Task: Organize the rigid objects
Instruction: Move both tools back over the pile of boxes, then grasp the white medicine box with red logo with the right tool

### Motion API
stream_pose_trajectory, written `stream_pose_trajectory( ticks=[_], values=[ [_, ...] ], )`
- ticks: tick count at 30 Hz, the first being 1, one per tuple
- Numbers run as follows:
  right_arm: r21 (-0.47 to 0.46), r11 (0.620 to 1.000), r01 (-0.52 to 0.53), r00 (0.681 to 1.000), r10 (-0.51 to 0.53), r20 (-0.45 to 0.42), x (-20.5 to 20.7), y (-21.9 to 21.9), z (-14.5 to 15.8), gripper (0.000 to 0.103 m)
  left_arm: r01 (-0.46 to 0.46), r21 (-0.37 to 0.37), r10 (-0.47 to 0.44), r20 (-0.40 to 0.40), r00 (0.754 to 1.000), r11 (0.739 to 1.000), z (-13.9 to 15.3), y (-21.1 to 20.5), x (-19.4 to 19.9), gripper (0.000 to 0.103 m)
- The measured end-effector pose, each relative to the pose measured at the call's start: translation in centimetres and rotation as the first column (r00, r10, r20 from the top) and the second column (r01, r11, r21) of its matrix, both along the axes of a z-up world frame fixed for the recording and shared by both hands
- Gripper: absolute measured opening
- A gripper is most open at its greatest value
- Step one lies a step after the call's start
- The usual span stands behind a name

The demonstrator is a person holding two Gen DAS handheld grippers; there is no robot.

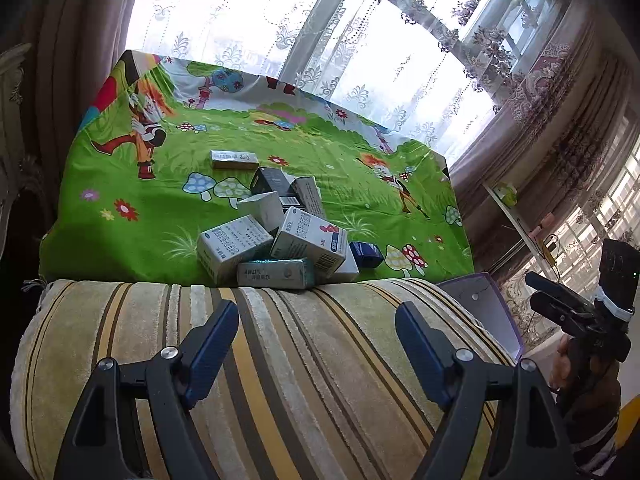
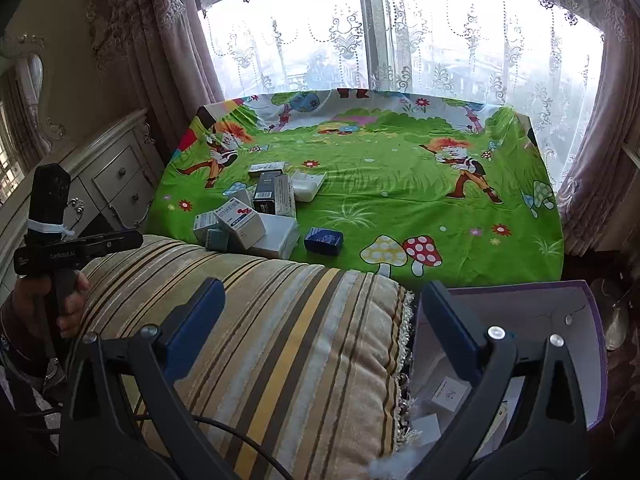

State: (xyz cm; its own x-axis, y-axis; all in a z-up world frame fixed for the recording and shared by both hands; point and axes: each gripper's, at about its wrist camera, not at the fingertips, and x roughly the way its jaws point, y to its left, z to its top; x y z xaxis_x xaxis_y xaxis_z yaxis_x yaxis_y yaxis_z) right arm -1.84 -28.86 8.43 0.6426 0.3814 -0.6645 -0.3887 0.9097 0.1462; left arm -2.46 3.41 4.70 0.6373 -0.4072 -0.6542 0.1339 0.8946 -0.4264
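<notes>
Heap of small white and grey cardboard boxes (image 1: 276,236) on green cartoon-print table (image 2: 400,208); left tongs (image 1: 316,340) and right tongs (image 2: 320,320) spread, empty; step: approach; next, reach one box, transfer to purple-rimmed white carton (image 2: 520,304)

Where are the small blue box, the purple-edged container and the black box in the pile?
small blue box (image 2: 324,241), right wrist view, top face
purple-edged container (image 2: 532,300), right wrist view, inner back wall
black box (image 1: 270,181), left wrist view, front face
</notes>
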Motion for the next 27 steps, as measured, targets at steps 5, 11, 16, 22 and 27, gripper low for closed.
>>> stream_pose_trajectory(
  ticks=[5,11,16,22,27],
  values=[
    [-0.007,1.0,-0.027,0.994,0.026,-0.104,2.8,3.0,-0.4,0.1,-0.024,-0.035,0.023,-0.022,0.999,0.999,-0.5,1.3,0.3,0.082],
    [0.053,0.998,0.042,0.942,-0.022,-0.335,7.2,7.0,-1.9,0.1,-0.064,-0.079,0.06,-0.045,0.997,0.995,-0.9,2.7,0.5,0.082],
    [0.048,0.996,0.079,0.921,-0.054,-0.386,10.4,11.7,-2.7,0.1,-0.115,-0.101,0.11,-0.054,0.992,0.988,-1.1,4.4,0.5,0.082],
    [0.053,0.986,0.159,0.86,-0.112,-0.497,14.0,16.0,-5.1,0.1,-0.155,-0.131,0.147,-0.069,0.987,0.979,-1.7,6.4,0.2,0.082],
    [0.01,0.966,0.26,0.822,-0.216,-0.527,16.3,17.4,-6.1,0.1,-0.17,-0.167,0.157,-0.086,0.984,0.971,-2.3,7.3,0.2,0.082]
  ],
)
